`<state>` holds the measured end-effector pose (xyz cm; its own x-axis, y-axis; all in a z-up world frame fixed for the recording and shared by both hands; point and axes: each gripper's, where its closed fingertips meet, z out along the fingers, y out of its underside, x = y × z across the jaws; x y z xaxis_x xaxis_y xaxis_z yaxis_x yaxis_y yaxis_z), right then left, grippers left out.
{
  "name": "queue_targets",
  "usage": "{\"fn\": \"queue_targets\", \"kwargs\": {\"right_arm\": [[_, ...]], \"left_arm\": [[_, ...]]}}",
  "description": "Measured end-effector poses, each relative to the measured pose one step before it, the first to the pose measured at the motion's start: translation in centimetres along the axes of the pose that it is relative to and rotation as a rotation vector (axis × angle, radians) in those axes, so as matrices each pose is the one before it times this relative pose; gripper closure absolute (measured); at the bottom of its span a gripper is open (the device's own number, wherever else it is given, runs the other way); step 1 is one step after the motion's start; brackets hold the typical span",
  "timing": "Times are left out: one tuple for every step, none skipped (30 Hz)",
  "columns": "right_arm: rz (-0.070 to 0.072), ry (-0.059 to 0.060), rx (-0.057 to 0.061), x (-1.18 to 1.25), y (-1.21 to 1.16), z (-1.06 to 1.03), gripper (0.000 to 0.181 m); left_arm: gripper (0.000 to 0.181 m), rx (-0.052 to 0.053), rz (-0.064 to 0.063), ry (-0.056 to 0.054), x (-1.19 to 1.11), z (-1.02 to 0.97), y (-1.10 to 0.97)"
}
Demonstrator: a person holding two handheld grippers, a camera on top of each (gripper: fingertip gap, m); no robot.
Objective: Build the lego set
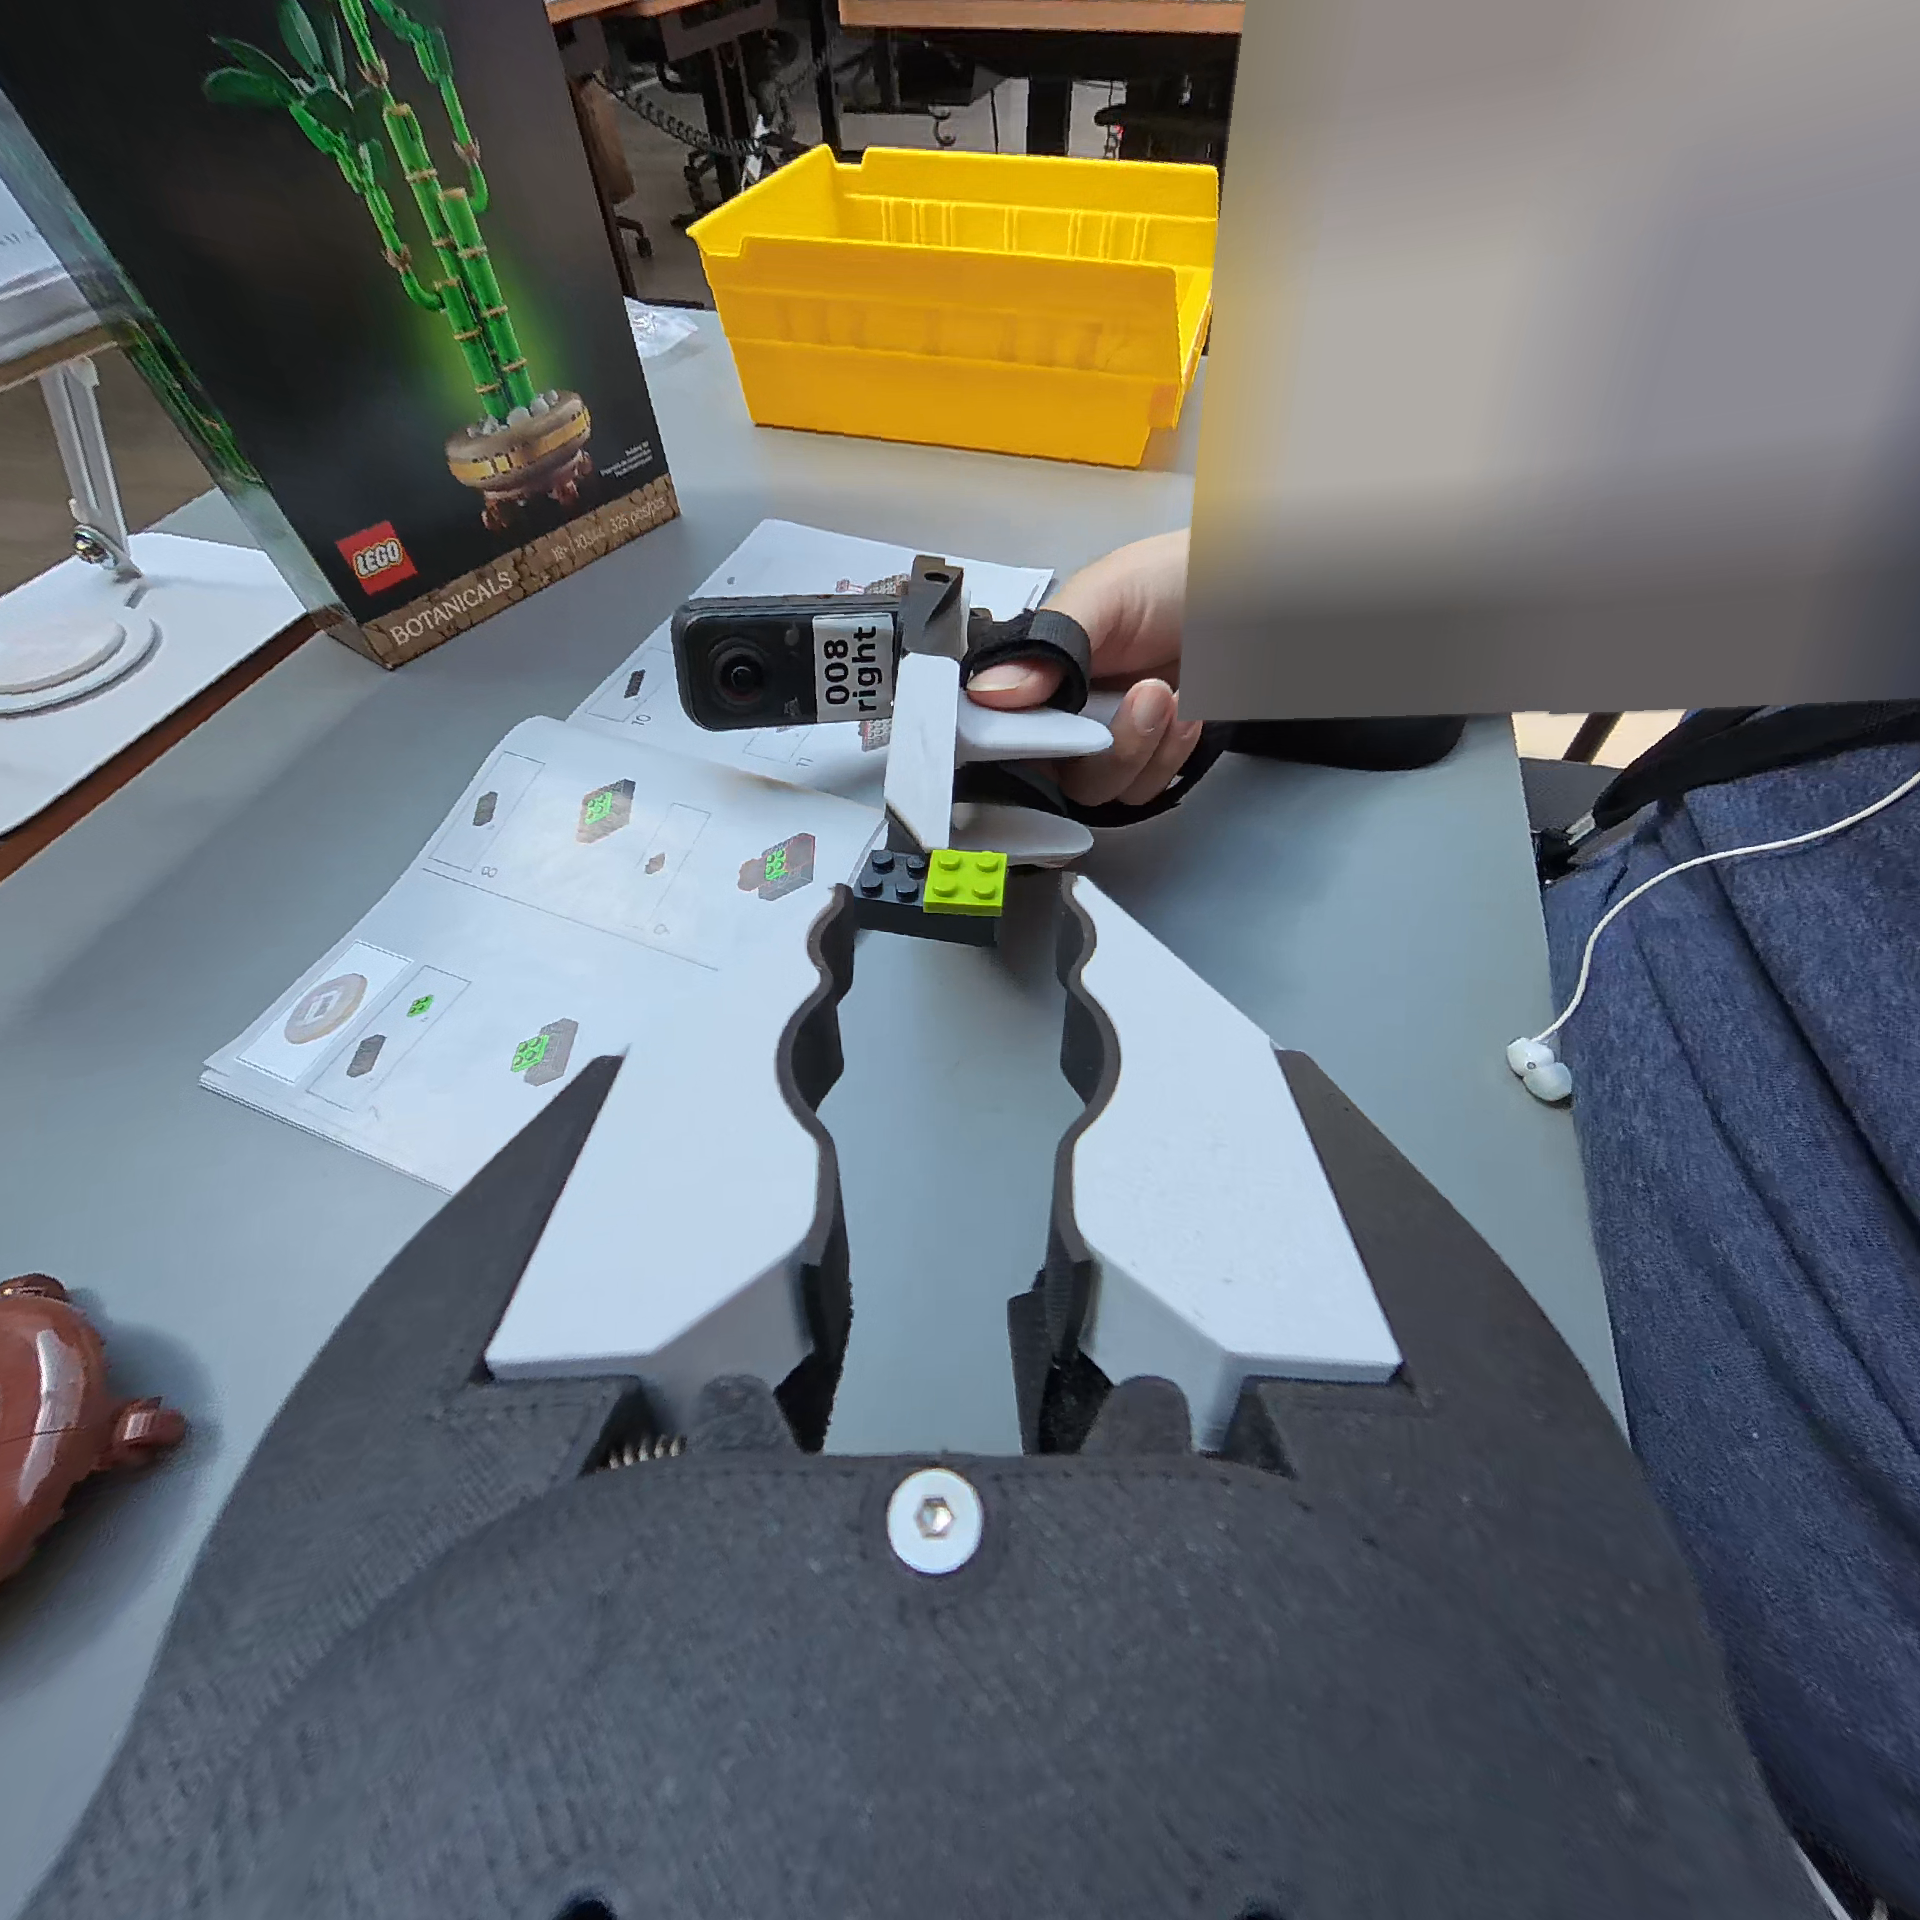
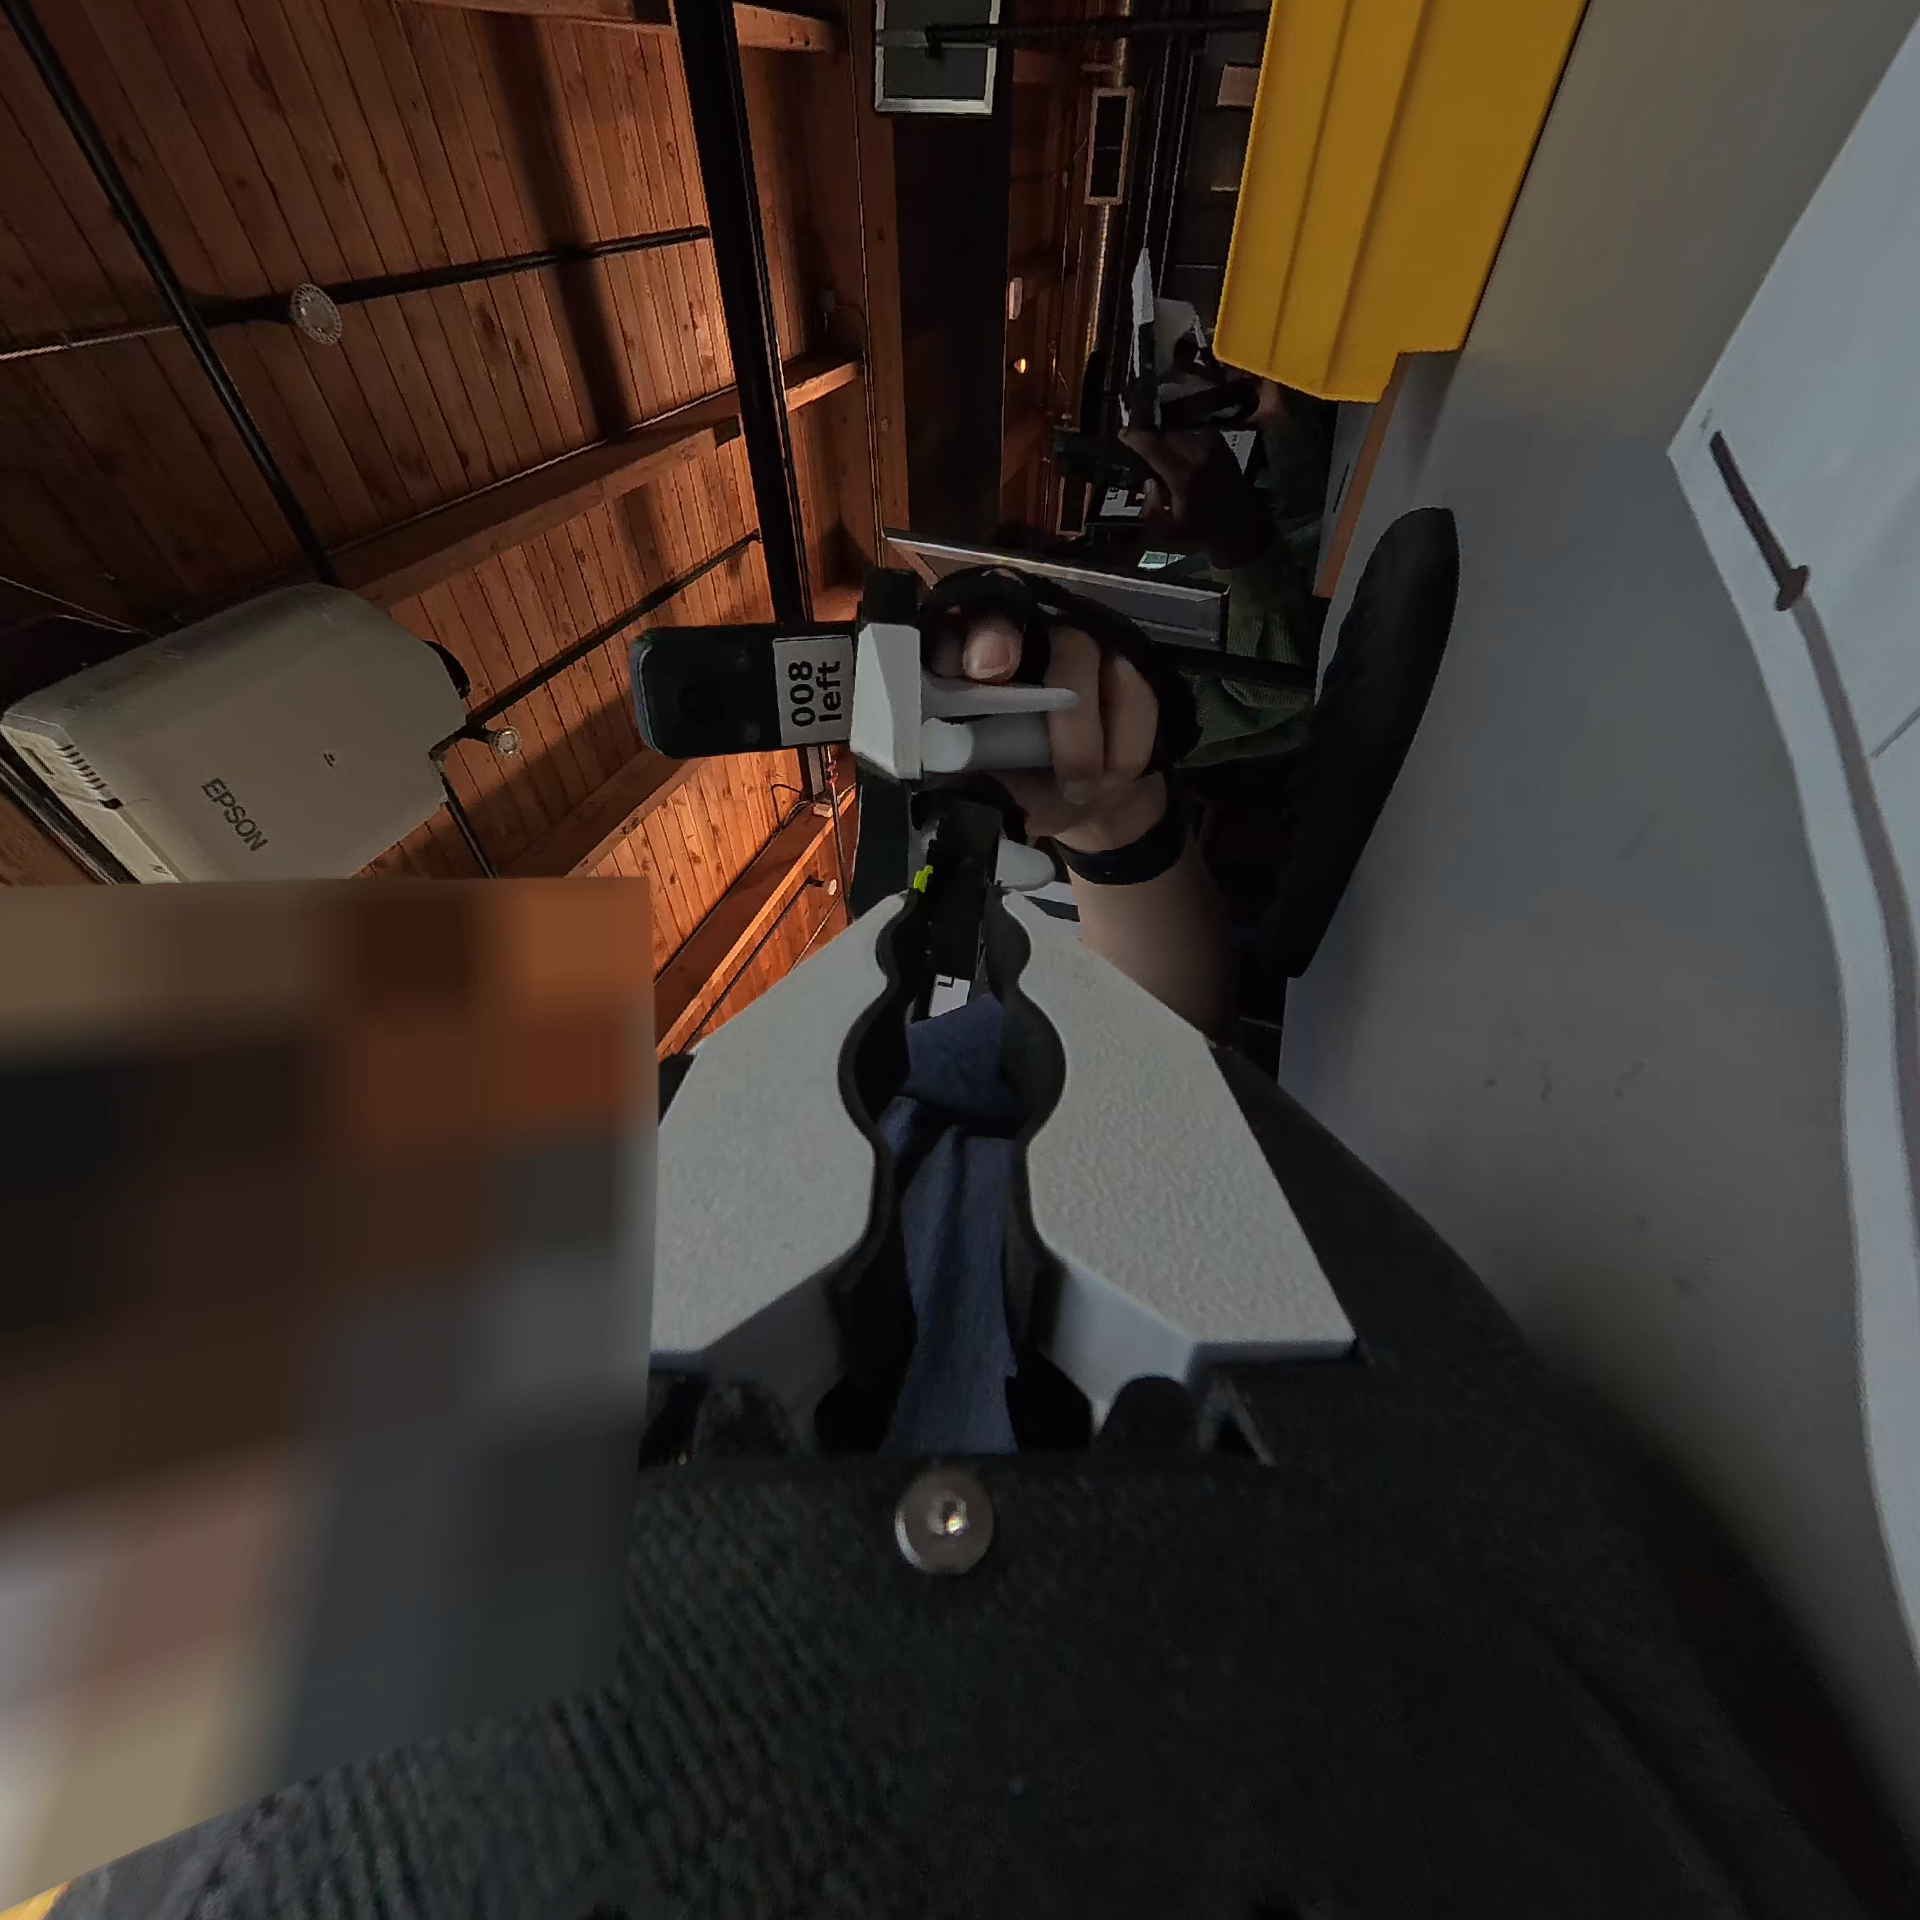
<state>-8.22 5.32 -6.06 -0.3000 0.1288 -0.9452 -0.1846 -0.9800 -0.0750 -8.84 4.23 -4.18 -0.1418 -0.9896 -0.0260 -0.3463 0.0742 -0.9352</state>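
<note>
On grey table: booklet, yellow bin, box.

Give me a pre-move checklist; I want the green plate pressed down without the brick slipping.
1. Left tongs grip the black rectangular lego brick: ok.
2. Lime-green square lego plate sits on the brick's right end: ok.
3. Plate fully seated: cannot tell.
4. Right tongs closed on the stack: ok.
5. White paper instruction booklet open on the grey table: ok.
</note>
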Motion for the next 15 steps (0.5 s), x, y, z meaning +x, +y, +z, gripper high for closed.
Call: {"fn": "queue_targets", "kwargs": {"right_arm": [[0.0030,0.0001,-0.0041,0.020,0.071,0.031,0.172],[0.0012,0.0012,-0.0046,0.031,0.088,0.041,0.168],[0.0007,-0.0002,-0.0057,0.000,0.093,0.051,0.172],[0.0004,-0.0014,-0.0037,-0.019,0.074,0.054,0.172],[0.0001,-0.0002,-0.0039,-0.025,0.072,0.040,0.172],[-0.0008,0.0001,-0.0038,-0.007,0.059,0.030,0.172],[-0.0009,0.0009,-0.0011,-0.010,0.022,0.001,0.172],[-0.0001,0.0000,0.0001,-0.002,-0.003,-0.009,0.172],[-0.0001,-0.0014,0.0007,-0.036,-0.025,-0.019,0.172],[-0.0003,-0.0002,0.0004,-0.011,-0.022,-0.033,0.172],[-0.0008,0.0022,0.0000,0.018,-0.015,-0.024,0.172],[-0.0010,0.0004,0.0006,0.003,-0.014,-0.024,0.172],[0.0011,-0.0020,0.0006,-0.028,-0.019,-0.007,0.172],[0.0008,0.0003,-0.0006,0.008,0.010,-0.008,0.172],[-0.0005,0.0014,-0.0011,0.028,0.019,0.011,0.172]], "left_arm": [[0.144,0.0002,0.0122,-0.0128,0.101,0.096,0.046],[0.145,-0.0059,0.0135,-0.0100,0.078,0.150,0.101],[0.145,-0.0085,0.0121,-0.0017,0.139,0.166,0.111],[0.145,-0.0088,0.0071,0.0003,0.088,0.166,0.076],[0.147,-0.0060,0.0061,0.0005,0.029,0.133,0.007],[0.149,-0.0018,0.0058,0.0055,0.064,0.084,-0.071],[0.152,-0.0001,0.0036,0.0083,0.094,0.048,-0.095],[0.155,-0.0023,0.0032,0.0104,0.124,0.028,-0.074],[0.156,-0.0057,0.0043,0.0063,0.066,0.036,-0.008],[0.156,-0.0074,0.0050,0.0012,0.010,0.050,0.046],[0.157,-0.0079,0.0048,-0.0016,-0.025,0.054,0.070],[0.156,-0.0057,0.0048,-0.0033,-0.028,0.063,0.040],[0.155,-0.0048,0.0048,-0.0021,0.005,0.047,0.045],[0.156,-0.0034,0.0042,0.0023,0.064,0.051,0.039],[0.156,-0.0010,0.0020,-0.0004,0.006,0.041,0.012]]}}
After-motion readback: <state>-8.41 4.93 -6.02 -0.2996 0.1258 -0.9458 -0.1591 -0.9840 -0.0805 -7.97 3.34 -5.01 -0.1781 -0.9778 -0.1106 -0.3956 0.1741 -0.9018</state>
